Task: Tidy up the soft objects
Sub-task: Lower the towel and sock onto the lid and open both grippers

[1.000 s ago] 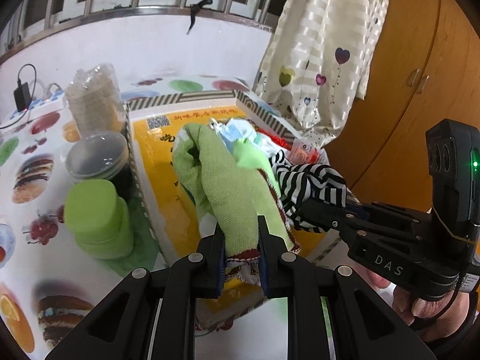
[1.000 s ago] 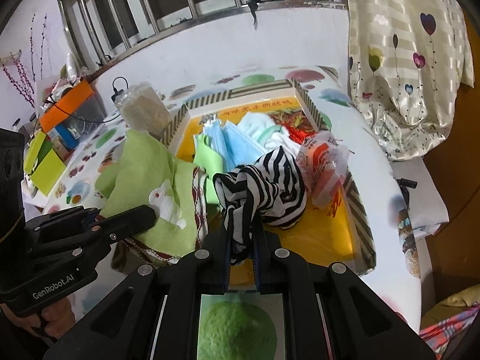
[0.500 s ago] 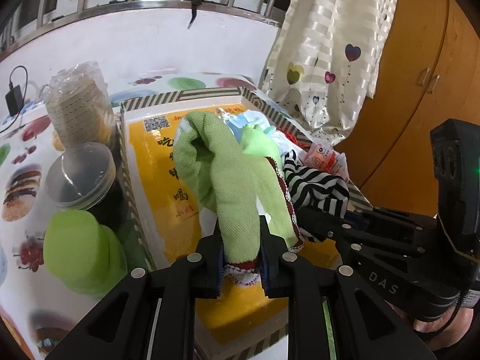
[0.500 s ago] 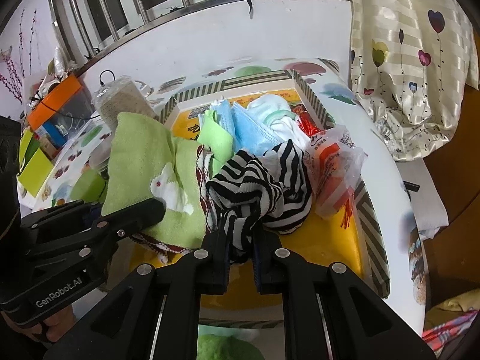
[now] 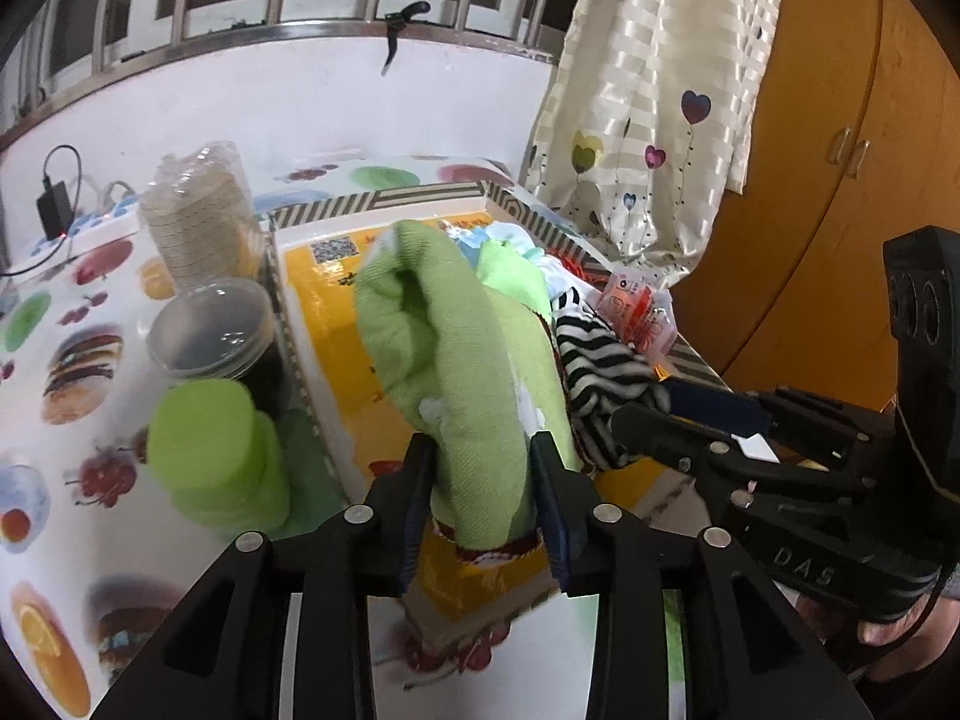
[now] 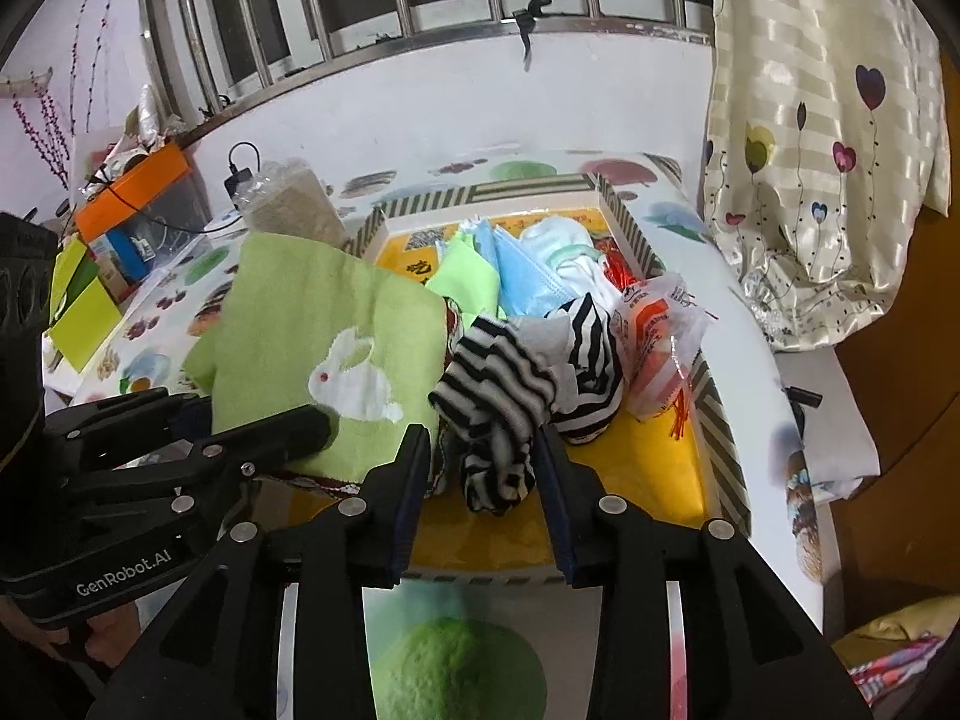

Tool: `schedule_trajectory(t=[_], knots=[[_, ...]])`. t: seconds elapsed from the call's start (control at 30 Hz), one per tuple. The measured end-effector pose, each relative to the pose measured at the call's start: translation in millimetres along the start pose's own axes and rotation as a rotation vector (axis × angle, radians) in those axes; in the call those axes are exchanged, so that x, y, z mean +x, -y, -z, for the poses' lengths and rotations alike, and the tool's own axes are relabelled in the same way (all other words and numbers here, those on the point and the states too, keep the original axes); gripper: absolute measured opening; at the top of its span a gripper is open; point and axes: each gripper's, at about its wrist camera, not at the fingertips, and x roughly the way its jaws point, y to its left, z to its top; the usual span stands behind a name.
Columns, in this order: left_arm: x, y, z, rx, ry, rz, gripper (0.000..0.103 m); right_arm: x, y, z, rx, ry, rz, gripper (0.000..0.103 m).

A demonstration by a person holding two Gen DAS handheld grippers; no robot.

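A green towel with a white rabbit (image 5: pixel 456 372) (image 6: pixel 312 324) droops into the yellow-bottomed tray (image 5: pixel 336 324) (image 6: pixel 648 468). My left gripper (image 5: pixel 480 468) is opening; the towel's lower end still fills the gap and brushes the pads. Beside it lies a black-and-white striped cloth (image 5: pixel 600 360) (image 6: pixel 498 396). My right gripper (image 6: pixel 483 462) is opening too, and the striped cloth hangs loose between its fingers with small gaps either side. In the left wrist view the right gripper (image 5: pixel 648 405) reaches in from the right. Blue masks (image 6: pixel 528 276) and white socks (image 6: pixel 570 246) lie at the tray's far end.
A crinkled plastic packet (image 6: pixel 660 336) leans on the tray's right wall. Left of the tray stand a green tub (image 5: pixel 210 456), a clear-lidded jar (image 5: pixel 210 330) and a wrapped stack of cups (image 5: pixel 198 222). A heart-print curtain (image 5: pixel 648 90) and a wooden cupboard (image 5: pixel 840 180) close off the right.
Both pairs of jaws have spread apart. The towel's end and the striped cloth, pinched tight before, now sit loosely between the fingers and have slumped toward the tray.
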Motion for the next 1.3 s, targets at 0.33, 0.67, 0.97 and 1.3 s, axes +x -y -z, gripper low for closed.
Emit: schedule_trajectory(t=[0.33, 0.67, 0.97, 1.3], knots=[[-32.6, -7.7, 10.2, -0.020, 0.046, -0.019, 0.037, -14.3, -3.0, 2.7, 0.008, 0.035, -0.008, 0.037], [-8.5, -13.7, 5.1, -0.057, 0.010, 0.010, 0.009, -16.9, 5.8, 2.7, 0.054, 0.051, -0.036, 0.037], [28.5, -1.0, -4.9, -0.028, -0.038, 0.027, 0.010, -11.3, 11.8, 1.5, 0.070, 0.038, -0.031, 0.037], [-6.6, 0.3, 8.6, -0.012, -0.007, -0.014, 0.027, -20.2, -5.8, 5.0, 0.025, 0.042, -0.004, 0.037]])
